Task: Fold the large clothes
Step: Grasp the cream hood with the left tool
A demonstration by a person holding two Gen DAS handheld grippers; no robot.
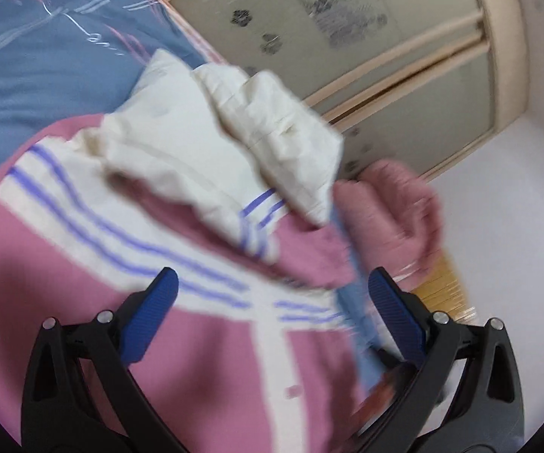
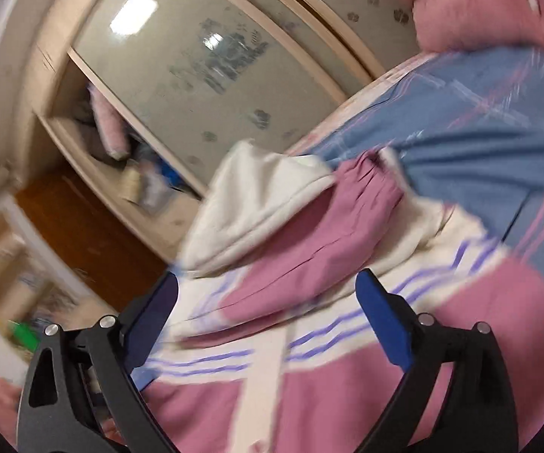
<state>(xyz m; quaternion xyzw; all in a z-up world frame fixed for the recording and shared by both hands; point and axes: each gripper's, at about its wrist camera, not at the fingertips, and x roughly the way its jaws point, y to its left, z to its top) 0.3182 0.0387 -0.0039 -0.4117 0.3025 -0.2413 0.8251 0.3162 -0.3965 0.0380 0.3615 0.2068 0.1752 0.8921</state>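
Jaws of my left gripper [image 1: 272,294] are standing spread wide, with nothing pinched between the blue pads [image 1: 154,313]; a blurred blue strip is passing close along the inner face of the right-hand pad, and I cannot tell what it is. My right gripper [image 2: 268,294] is gaping wide as well, its pads clear of the cloth.

Under both grippers the pink hoodie [image 1: 64,302] is lying on the bed, its cream chest band with thin purple stripes [image 1: 128,241] running just ahead of the left fingers. In the right wrist view the same band is crossing between the two pads, and a cream centre strip is heading down toward the camera. The cream hood [image 2: 249,196] is sitting beyond the band, bunched and rumpled, with a pink sleeve [image 2: 309,226] lying folded across the chest just behind my right fingertips.

Past the hoodie, the blue bedcover [image 1: 45,75] with its pale and pink lines is stretching away, giving open room on that side. On the other side the garment is reaching the bed's edge, and beyond that edge the wooden floor [image 2: 75,222] and a sliding wardrobe door [image 2: 204,75] with flower marks are standing close.
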